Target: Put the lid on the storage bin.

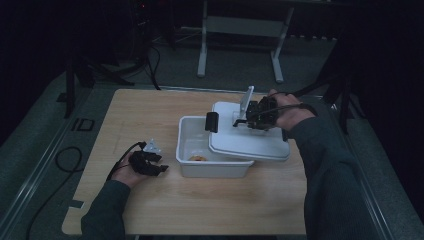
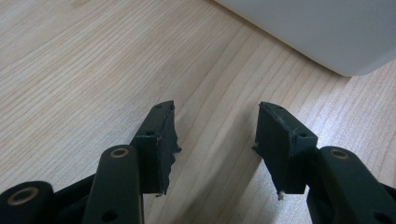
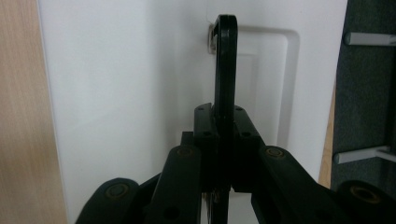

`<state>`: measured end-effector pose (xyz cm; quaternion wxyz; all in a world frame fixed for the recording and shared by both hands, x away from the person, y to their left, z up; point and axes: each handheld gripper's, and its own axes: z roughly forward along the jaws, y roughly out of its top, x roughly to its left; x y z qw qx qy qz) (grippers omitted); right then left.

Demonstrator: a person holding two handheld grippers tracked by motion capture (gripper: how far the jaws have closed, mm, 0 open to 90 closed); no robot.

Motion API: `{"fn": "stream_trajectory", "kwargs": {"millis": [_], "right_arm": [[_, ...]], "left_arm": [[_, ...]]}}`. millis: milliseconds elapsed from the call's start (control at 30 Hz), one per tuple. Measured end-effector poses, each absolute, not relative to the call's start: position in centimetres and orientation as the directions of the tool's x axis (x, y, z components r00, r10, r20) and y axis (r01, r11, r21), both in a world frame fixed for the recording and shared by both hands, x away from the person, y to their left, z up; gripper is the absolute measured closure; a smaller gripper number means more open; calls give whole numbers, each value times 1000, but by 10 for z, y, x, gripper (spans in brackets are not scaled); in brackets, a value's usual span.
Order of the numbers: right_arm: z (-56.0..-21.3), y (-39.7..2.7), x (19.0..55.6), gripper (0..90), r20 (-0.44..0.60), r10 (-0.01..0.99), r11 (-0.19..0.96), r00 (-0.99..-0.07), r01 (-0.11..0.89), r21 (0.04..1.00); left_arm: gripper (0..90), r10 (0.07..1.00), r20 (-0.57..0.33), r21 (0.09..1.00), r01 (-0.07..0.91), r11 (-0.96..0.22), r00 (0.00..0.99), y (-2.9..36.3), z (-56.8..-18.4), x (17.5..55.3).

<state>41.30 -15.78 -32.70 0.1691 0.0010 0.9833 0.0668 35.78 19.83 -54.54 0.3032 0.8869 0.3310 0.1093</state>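
black jaws of the right gripper (image 3: 223, 140) stand nearest in the right gripper view, pressed together on the thin black handle (image 3: 226, 65) of the white lid (image 3: 116, 93), which rises straight up between them and arches over just beyond their tips. in the high view the same gripper (image 1: 248, 119) holds that lid (image 1: 250, 140) skewed across the right side of the white plastic bin (image 1: 192, 150), so the left part of the bin lies uncovered and a small orange-brown item (image 1: 197, 158) sits on its floor; what it is cannot be told.

the left gripper (image 2: 215, 135) rests low over the wooden table (image 2: 93, 70), jaws apart with nothing but bare wood between them, and the bin's rounded corner (image 2: 327, 42) lies ahead of the right jaw tip, not touching. in the high view this gripper (image 1: 150, 165) sits just left of the bin.

judging from this, the step in hand is moving the lid by its handle. to do it well, the grip should stay square on the handle so the lid hangs level, the lid should clear the bin's rim before travelling sideways, and the free left gripper could steady the bin wall if it starts to slide.
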Motion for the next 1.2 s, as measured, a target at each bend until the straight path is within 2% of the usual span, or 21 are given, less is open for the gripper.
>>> {"fn": "stream_trajectory", "kwargs": {"millis": [1200], "right_arm": [[-330,-128,412,842,-324,-15,990,-946,-59,126]], "left_arm": [[478,653,-8,612,520,-596,757,199,-546,358]]}}
